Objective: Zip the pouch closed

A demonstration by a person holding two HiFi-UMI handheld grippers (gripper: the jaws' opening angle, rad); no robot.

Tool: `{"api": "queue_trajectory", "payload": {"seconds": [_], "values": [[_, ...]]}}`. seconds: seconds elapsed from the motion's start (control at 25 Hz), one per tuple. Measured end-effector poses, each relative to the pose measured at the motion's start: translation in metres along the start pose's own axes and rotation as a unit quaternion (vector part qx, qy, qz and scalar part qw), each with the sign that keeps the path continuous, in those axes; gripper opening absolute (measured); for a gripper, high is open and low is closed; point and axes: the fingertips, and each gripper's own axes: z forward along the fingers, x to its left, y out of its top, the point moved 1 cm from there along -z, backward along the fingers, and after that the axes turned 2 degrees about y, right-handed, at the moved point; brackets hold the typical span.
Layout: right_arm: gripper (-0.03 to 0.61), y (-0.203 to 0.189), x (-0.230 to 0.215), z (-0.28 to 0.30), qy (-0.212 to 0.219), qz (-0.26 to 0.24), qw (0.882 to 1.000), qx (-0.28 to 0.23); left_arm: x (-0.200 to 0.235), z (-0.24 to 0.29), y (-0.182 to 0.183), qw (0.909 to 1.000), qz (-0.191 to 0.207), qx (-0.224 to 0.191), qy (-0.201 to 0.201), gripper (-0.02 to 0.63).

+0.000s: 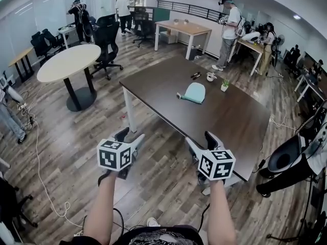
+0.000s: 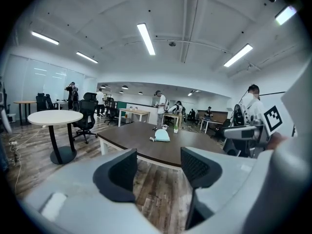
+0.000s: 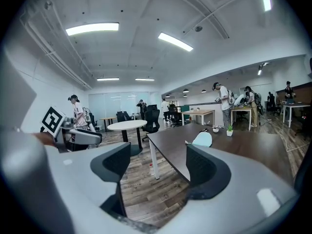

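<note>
Two, jaws apart: left gripper (image 1: 132,135); right gripper (image 1: 202,139) | pouch (image 1: 195,92) inside table (image 1: 230,117) edges

No word, number, brand name or label is legible in any view. The only sign-like marks are black-and-white square coded patterns, one on each visible face of the left marker cube (image 1: 115,155) on the left gripper (image 1: 131,136) and of the right marker cube (image 1: 217,164) on the right gripper (image 1: 202,141). They are blocky cells inside a black border on white, with no letters or digits. One such pattern also shows on the right marker cube (image 2: 273,118) at the right edge of the left gripper view, and another on the left marker cube (image 3: 51,120) at the left edge of the right gripper view.
</note>
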Motion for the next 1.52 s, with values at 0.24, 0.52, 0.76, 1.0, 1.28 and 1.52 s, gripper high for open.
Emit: {"api": "queue_trajectory", "payload": {"seconds": [0.24, 0.52, 0.76, 1.0, 1.28, 1.52], "values": [[0.345, -0.002, -0.004, 0.01, -0.004, 0.004, 1.0, -0.002, 0.01, 0.007, 0.003, 1.0, 0.0, -0.004, 0.003, 0.282], [0.347, 0.001, -0.019, 0.029, -0.004, 0.009, 1.0, -0.001, 0.016, 0.026, 0.009, 1.0, 0.007, 0.001, 0.007, 0.282], [0.347, 0.005, -0.05, 0.065, -0.001, 0.011, 1.0, -0.007, 0.028, 0.065, 0.017, 0.9998, 0.012, 0.001, 0.018, 0.282], [0.347, 0.022, -0.093, 0.112, 0.008, 0.011, 1.0, -0.011, 0.038, 0.122, 0.041, 0.9995, 0.014, 0.001, 0.028, 0.282], [0.347, 0.039, -0.15, 0.162, 0.006, 0.015, 1.0, -0.001, 0.042, 0.194, 0.07, 0.9995, 0.011, 0.005, 0.031, 0.284], [0.346, 0.052, -0.188, 0.192, 0.007, 0.013, 1.0, 0.007, 0.04, 0.242, 0.087, 0.9994, 0.007, 0.008, 0.032, 0.284]]}}
